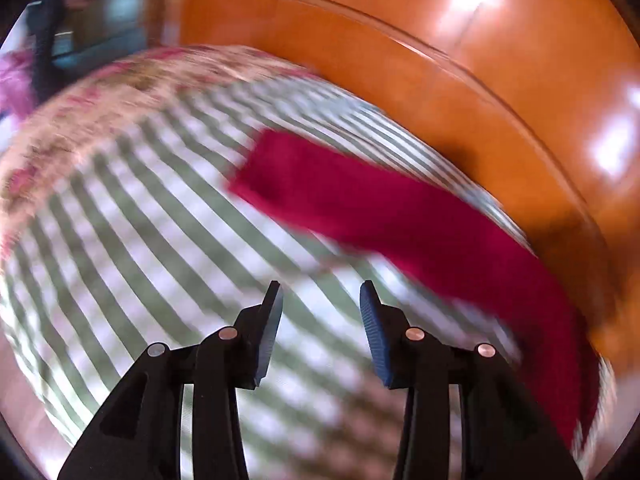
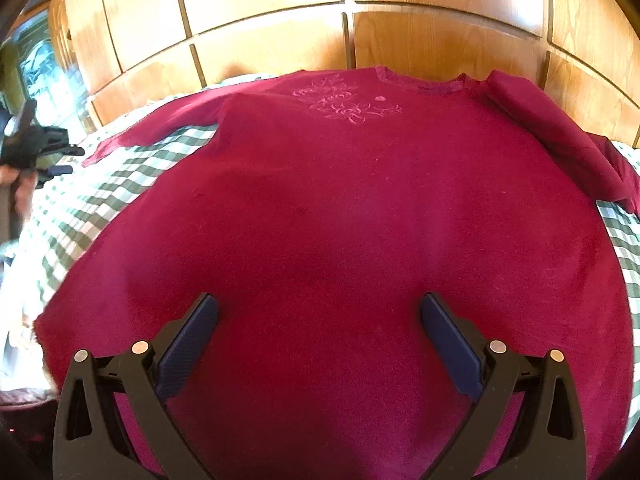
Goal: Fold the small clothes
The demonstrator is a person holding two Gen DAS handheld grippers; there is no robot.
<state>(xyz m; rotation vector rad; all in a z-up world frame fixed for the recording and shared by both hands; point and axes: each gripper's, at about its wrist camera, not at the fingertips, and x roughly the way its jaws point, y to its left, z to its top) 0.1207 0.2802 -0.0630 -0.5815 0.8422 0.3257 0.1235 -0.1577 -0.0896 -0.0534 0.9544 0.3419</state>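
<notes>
A dark red long-sleeved top (image 2: 340,216) lies spread flat on a green-and-white checked bedcover (image 2: 104,200), neckline and pink embroidery (image 2: 344,104) toward the far wooden panels. Its right sleeve (image 2: 560,136) is folded inward; its left sleeve (image 1: 360,208) stretches out over the checks. My right gripper (image 2: 320,308) is open, hovering over the top's lower middle. My left gripper (image 1: 320,292) is open and empty above the checked cover, short of the sleeve; this view is motion-blurred. The left gripper also shows at the far left of the right wrist view (image 2: 36,148).
Glossy orange wooden panels (image 2: 280,20) rise right behind the bed. A floral cover (image 1: 100,100) lies at the bed's left end. A pink cloth (image 1: 16,84) and dark furniture sit beyond it.
</notes>
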